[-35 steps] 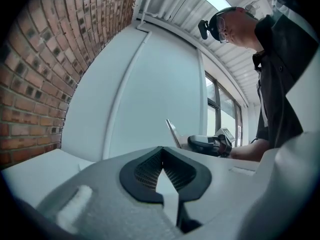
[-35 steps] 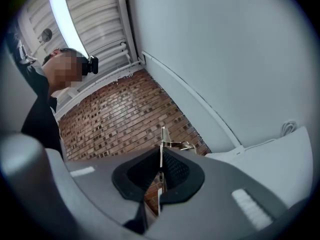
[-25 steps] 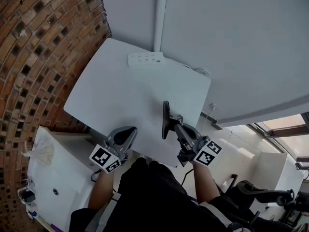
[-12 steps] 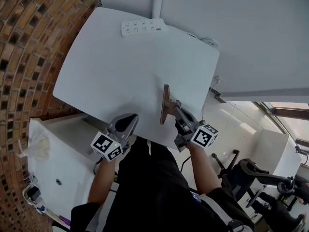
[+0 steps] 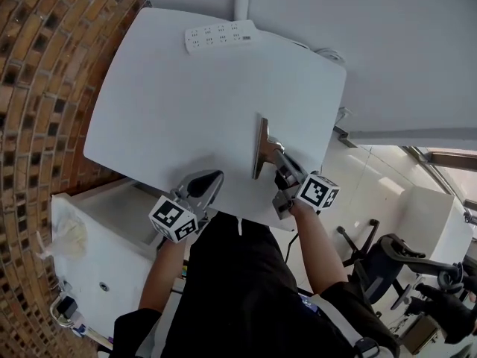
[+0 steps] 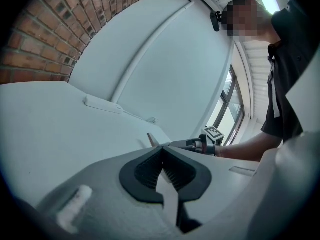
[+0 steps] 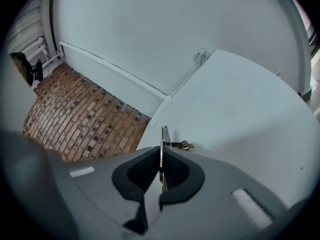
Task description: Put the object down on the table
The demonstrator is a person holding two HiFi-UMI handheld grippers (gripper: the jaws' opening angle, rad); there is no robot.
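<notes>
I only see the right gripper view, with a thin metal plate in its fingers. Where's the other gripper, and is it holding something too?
Observer: The left gripper is by the table's near edge; its fingers are shut on nothing.
Operator: Is anything else on the table?
Observer: Yes, a white power strip lies at the far edge, by the wall.

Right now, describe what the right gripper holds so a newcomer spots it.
Find the white table. Near its front edge the right gripper is shut on a thin metal plate held on edge. Unlike the flat white power strip at the far edge, it's dark and upright.
</notes>
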